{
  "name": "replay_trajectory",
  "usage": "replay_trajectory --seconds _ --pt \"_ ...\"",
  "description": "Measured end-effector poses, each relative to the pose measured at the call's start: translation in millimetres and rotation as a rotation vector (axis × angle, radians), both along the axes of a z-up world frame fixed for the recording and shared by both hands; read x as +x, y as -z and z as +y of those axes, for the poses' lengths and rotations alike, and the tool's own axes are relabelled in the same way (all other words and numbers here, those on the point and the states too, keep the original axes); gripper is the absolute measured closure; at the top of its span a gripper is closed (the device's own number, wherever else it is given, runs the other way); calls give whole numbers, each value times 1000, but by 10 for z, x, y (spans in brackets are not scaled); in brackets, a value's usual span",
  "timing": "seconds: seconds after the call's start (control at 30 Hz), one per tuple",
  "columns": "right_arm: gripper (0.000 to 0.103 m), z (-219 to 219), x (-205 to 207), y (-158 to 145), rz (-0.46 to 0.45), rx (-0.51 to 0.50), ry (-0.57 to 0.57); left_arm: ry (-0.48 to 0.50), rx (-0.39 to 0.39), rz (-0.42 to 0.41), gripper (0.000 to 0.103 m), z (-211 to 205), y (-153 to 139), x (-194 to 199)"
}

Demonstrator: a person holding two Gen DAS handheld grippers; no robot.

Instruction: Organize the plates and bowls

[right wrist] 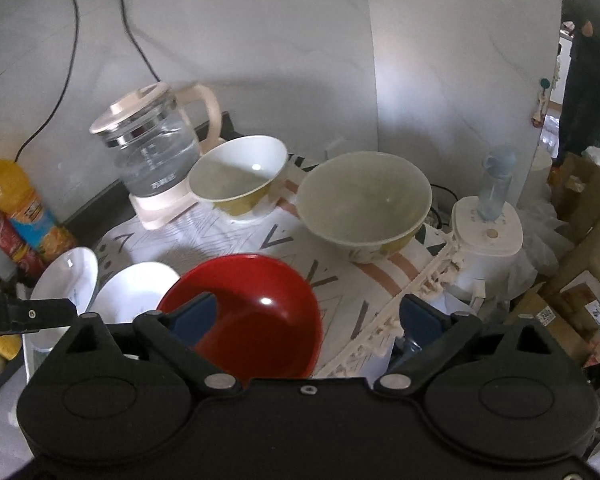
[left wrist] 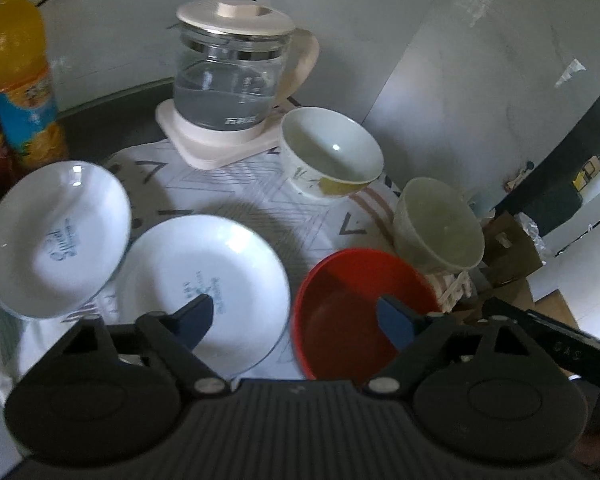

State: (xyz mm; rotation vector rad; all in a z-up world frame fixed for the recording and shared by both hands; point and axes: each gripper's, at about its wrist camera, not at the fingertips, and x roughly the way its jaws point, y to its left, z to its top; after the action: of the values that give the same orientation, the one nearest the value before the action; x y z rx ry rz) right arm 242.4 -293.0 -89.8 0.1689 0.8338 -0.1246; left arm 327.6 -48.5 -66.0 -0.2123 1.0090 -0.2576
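Two white plates sit on a patterned cloth: one at the far left (left wrist: 58, 236) and one beside it (left wrist: 204, 284). A red bowl (left wrist: 356, 308) sits right of them. A white and yellow bowl (left wrist: 332, 152) stands at the back and a pale green bowl (left wrist: 436, 224) at the right edge. My left gripper (left wrist: 294, 320) is open and empty, above the gap between the near white plate and the red bowl. My right gripper (right wrist: 308, 316) is open and empty, over the red bowl (right wrist: 252, 308). The two bowls (right wrist: 238, 176) (right wrist: 364, 204) stand behind it.
A glass kettle (left wrist: 232, 76) on a cream base stands at the back. An orange drink bottle (left wrist: 20, 76) stands at the left. A white appliance (right wrist: 488, 232) and cardboard boxes (right wrist: 580, 280) lie beyond the table's right edge. Cables (right wrist: 68, 40) hang on the wall.
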Motion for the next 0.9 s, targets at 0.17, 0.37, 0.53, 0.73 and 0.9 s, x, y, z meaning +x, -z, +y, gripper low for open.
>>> replay_trajectory --seconds 0.17,0.37,0.53,0.73,0.9 --pt "20 -239 189 49 -5 20 33 9 -18 19 32 -215 56 272" --pt "37 -538 413 136 4 43 44 20 -41 35 42 -495 152 558" --pt "52 -796 595 245 22 76 52 37 -69 46 48 -812 281 783" --pt "59 -1044 808 427 64 103 41 48 -105 62 55 -1179 457 1016" --pt "67 -1233 984 570 104 138 26 19 -124 105 64 -1383 655 1222"
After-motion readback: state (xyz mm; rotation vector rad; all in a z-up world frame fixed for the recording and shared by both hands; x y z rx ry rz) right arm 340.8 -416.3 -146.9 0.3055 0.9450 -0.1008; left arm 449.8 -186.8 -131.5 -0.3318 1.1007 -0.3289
